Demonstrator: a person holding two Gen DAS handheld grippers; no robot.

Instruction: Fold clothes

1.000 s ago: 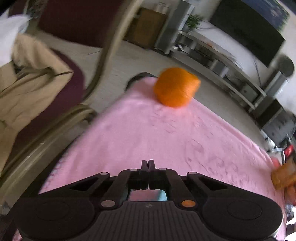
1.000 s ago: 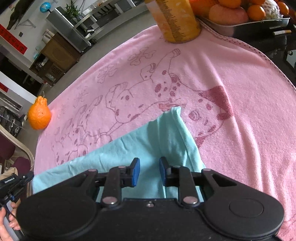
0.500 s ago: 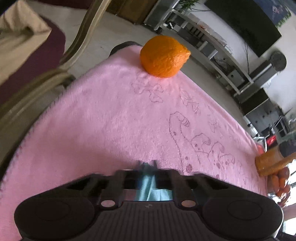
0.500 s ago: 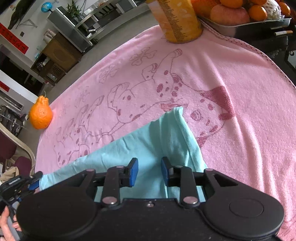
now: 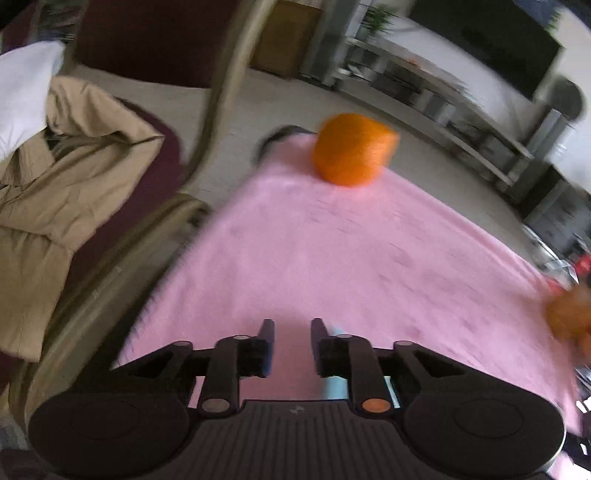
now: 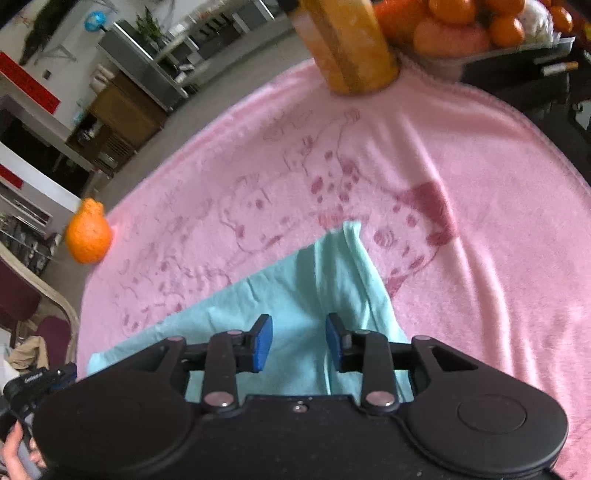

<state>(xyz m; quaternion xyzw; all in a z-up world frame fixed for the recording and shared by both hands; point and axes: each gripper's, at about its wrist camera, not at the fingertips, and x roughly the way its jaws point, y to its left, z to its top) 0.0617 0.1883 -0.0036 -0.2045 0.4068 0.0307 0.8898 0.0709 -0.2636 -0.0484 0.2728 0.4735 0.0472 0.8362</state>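
**Both grippers let go of the light blue garment after a fold**

Pink towel (image 6: 498, 236) with a spotted dog pattern covers the table, and behind it, in the upper part of both views, the room shows shelves, a dark screen and a chair with a beige coat (image 5: 55, 192) at the left edge of the left wrist view. An orange fruit (image 5: 352, 151) sits at the far corner of the towel, and a yellow bottle (image 6: 347, 44) stands at the top of the right wrist view beside a tray of fruit (image 6: 476, 33).

The light blue garment (image 6: 306, 295) lies flat in the lower middle of the right wrist view, with one corner pointing up toward the dog pattern. The right gripper (image 6: 298, 341) is above it with the jaws apart; they have just been opening, and the cloth lies below them, not pinched. The left gripper (image 5: 293, 343) also has its jaws apart after just opening. Between them only the pink towel shows, and a small strip of the blue cloth appears beside its right finger.

I judge that one fold is just laid down and released. The next move probably calls for choosing a new edge or corner, lowering the open jaws around it, and carrying it across without dragging the layer under.

The bottle label is too blurred to read, and so is the small white word on the left gripper at the lower left of the right wrist view.
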